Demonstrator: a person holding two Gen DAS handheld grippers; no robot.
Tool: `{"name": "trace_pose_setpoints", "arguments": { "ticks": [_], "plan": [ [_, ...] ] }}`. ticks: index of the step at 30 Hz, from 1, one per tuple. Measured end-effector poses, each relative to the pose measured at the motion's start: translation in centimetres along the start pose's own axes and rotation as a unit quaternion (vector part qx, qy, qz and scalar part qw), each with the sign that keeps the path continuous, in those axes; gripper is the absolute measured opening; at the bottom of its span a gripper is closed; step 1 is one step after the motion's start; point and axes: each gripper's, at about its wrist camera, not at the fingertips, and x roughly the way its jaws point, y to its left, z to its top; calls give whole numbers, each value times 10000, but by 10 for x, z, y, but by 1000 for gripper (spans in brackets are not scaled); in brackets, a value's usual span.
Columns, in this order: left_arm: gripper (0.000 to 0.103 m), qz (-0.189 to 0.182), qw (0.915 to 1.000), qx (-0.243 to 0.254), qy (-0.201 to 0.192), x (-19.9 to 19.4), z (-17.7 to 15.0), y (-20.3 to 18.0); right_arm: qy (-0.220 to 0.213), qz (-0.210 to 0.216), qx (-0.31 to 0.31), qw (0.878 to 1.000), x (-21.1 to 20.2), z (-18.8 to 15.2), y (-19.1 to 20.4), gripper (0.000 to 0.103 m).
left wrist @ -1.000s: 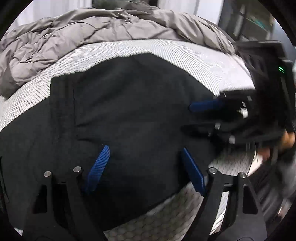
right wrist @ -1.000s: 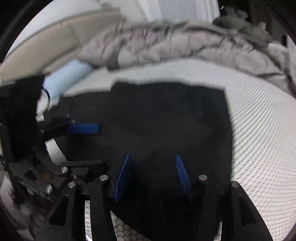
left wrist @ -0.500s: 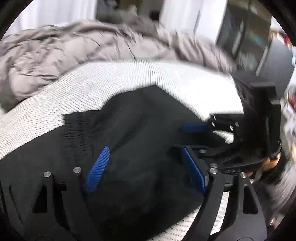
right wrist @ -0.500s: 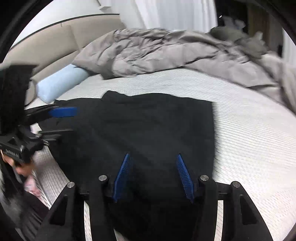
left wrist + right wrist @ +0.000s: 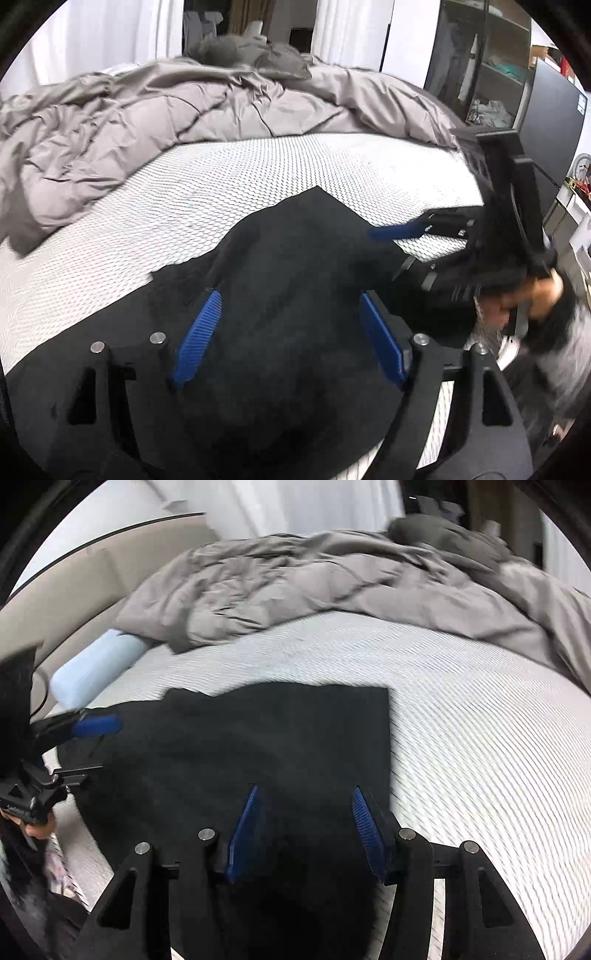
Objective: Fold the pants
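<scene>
One rumpled duvet beyond pants.

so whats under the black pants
The black pants lie on the white textured mattress, visible all around them. Anything directly beneath the fabric is covered.

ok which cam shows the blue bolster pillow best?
Right wrist: the light blue bolster pillow lies in plain view by the headboard, beside the grey duvet. Left wrist doesn't show it at all.
</scene>
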Motion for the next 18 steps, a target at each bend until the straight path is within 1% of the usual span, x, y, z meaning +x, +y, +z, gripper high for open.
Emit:
{"name": "trace_pose_setpoints", "arguments": {
  "ticks": [1,2,3,4,5,6,7,8,9,10,11,12,13,14,15,16,17,18],
  "plan": [
    [74,14,9997,-87,238,17,-1,5,102,78,-44,9999,13,5,5,54],
    [64,65,9987,-195,463,30,-3,10,212,182,-40,9996,27,6,5,54],
    [48,132,9971,-344,663,44,-7,18,481,312,-9,9984,47,6,2,54],
    [40,104,9954,-577,760,53,-19,36,715,274,61,9970,63,2,-2,54],
    [33,-86,9953,-746,618,53,-22,45,766,255,66,9967,67,-5,-5,53],
    [33,-333,9947,-823,511,45,-26,53,725,162,8,9972,63,-7,-9,53],
    [33,-370,9953,-750,482,36,-29,57,729,-135,-75,9972,59,-7,-11,53],
    [37,-142,9966,-641,489,29,-31,57,701,-545,-152,9959,52,-7,-15,53],
    [43,58,9971,-545,536,19,-34,57,691,-680,-79,9953,49,-8,-20,53],
    [47,268,9964,-539,590,12,-35,57,683,-628,103,9956,44,-9,-28,53],
    [49,363,9966,-526,511,-1,-33,57,611,-476,223,9967,40,-7,-34,53],
    [54,349,9975,-503,363,-9,-29,54,435,-270,319,9982,29,-5,-36,53],
    [60,320,9979,-552,65,-20,-18,52,279,-148,315,9990,24,-1,-35,53],
    [71,330,9973,-660,-53,-21,-8,51,144,-66,267,9995,20,5,-33,53],
    [71,299,9964,-779,-122,-17,1,49,60,-15,221,9997,21,13,-28,54],
    [71,162,9960,-867,-153,-11,9,48,14,92,220,9997,27,21,-23,55],
    [71,60,9955,-941,-102,3,17,48,-28,275,270,9993,36,31,-18,56],
    [70,27,9950,-996,89,21,17,50,-30,534,355,9979,46,34,-16,57]
  ]
}}
